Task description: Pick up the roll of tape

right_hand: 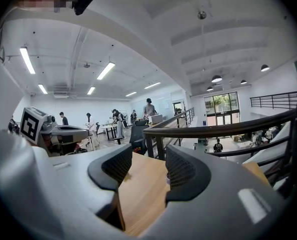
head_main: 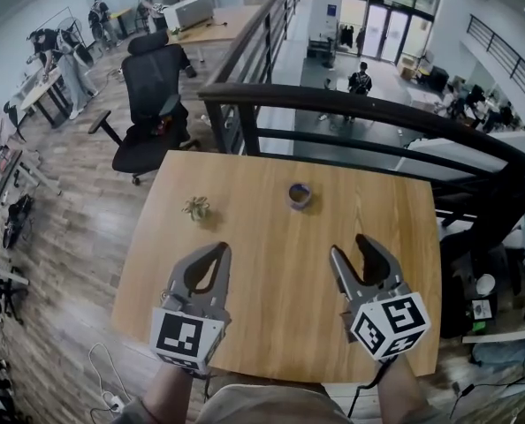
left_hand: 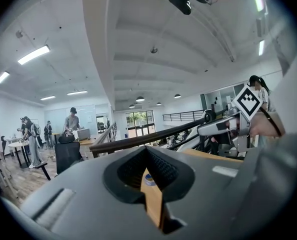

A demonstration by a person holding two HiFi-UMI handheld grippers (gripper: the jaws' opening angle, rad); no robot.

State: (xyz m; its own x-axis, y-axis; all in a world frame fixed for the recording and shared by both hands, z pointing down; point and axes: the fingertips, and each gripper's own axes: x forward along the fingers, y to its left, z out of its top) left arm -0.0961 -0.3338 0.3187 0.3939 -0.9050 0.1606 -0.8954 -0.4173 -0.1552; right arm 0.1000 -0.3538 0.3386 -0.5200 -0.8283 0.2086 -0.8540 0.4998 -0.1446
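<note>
A small roll of tape [head_main: 300, 195] lies flat near the far middle of the wooden table [head_main: 271, 272]. Both grippers hover over the table's near edge, well short of the roll. My left gripper [head_main: 220, 251] is shut with nothing in it. In the left gripper view its jaw tips [left_hand: 147, 151] meet, and the tape roll [left_hand: 149, 179] shows through the gap below them. My right gripper [head_main: 352, 248] stands open and empty. In the right gripper view its jaws [right_hand: 148, 160] are apart, and the right jaw hides most of the roll [right_hand: 167, 176].
A small dried plant sprig [head_main: 196, 208] lies on the table's far left part. A black railing [head_main: 360, 104] runs just behind the table. A black office chair [head_main: 152, 104] stands off the far left corner. People work at desks further back.
</note>
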